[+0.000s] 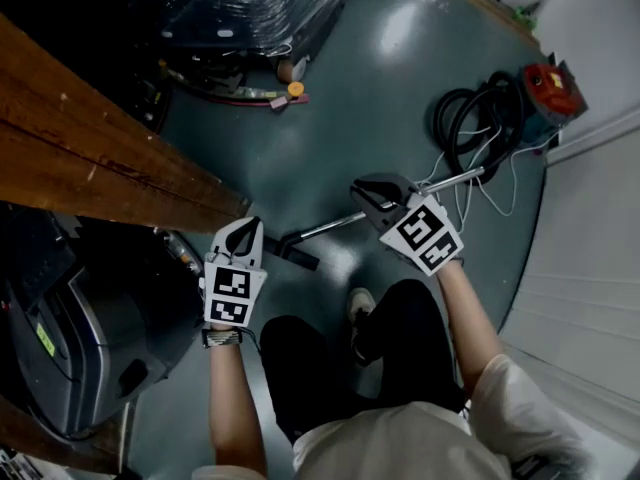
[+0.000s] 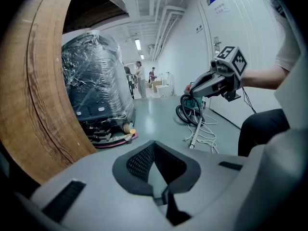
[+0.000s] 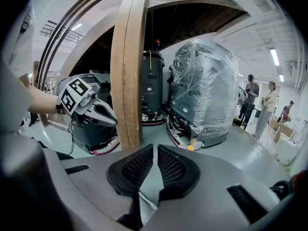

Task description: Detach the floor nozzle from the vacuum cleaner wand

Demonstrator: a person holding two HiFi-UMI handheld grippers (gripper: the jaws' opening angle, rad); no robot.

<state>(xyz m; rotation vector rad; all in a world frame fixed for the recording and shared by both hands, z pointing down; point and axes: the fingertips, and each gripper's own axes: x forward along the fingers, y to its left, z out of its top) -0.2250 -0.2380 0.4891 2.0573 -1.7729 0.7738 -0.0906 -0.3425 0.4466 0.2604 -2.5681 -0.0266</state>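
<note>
Both closed and empty, left gripper (image 1: 246, 230) and right gripper (image 1: 366, 193) hang near the wand (image 1: 333, 225) and floor nozzle (image 1: 296, 249).

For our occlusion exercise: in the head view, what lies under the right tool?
The vacuum wand lies beneath the right tool, running to the floor nozzle. Its middle stretch is covered by the tool.

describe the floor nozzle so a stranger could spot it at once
From the red vacuum cleaner by the white wall, follow the coiled black hose to the silver wand on the grey floor. The floor nozzle is the black head at the wand's far end: short and flat, unlike the looped hose.
</note>
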